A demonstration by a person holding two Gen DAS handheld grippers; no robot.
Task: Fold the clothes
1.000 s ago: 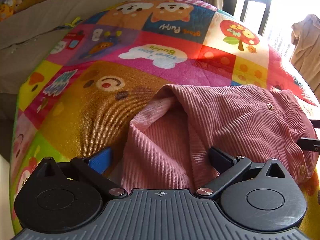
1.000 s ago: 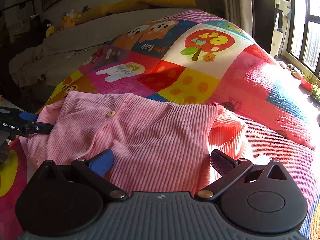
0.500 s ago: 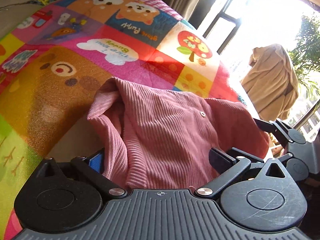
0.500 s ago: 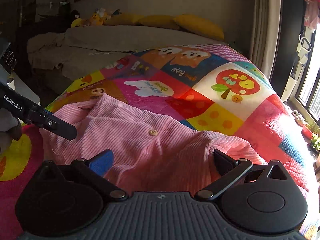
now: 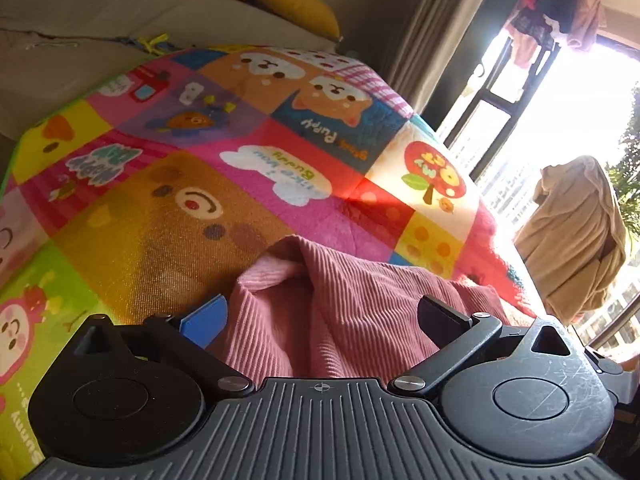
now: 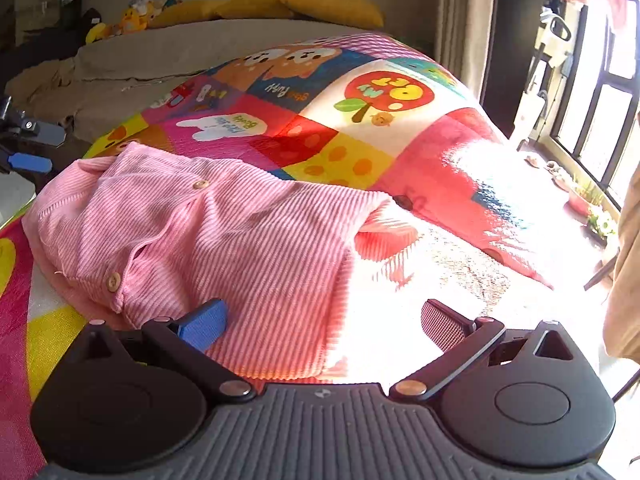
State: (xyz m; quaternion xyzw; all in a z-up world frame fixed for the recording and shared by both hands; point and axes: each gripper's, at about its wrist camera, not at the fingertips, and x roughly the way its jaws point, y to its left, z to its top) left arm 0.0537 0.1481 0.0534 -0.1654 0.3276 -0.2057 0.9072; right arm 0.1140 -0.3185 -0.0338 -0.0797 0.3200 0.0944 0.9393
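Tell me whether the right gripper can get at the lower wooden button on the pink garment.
Probably yes: the right gripper is open, and the button lies exposed on the pink garment, with nothing between them.

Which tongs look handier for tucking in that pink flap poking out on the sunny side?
Probably the right tongs: open, with the flap of the pink top just ahead of them. The left tongs hang open at the top's opposite end.
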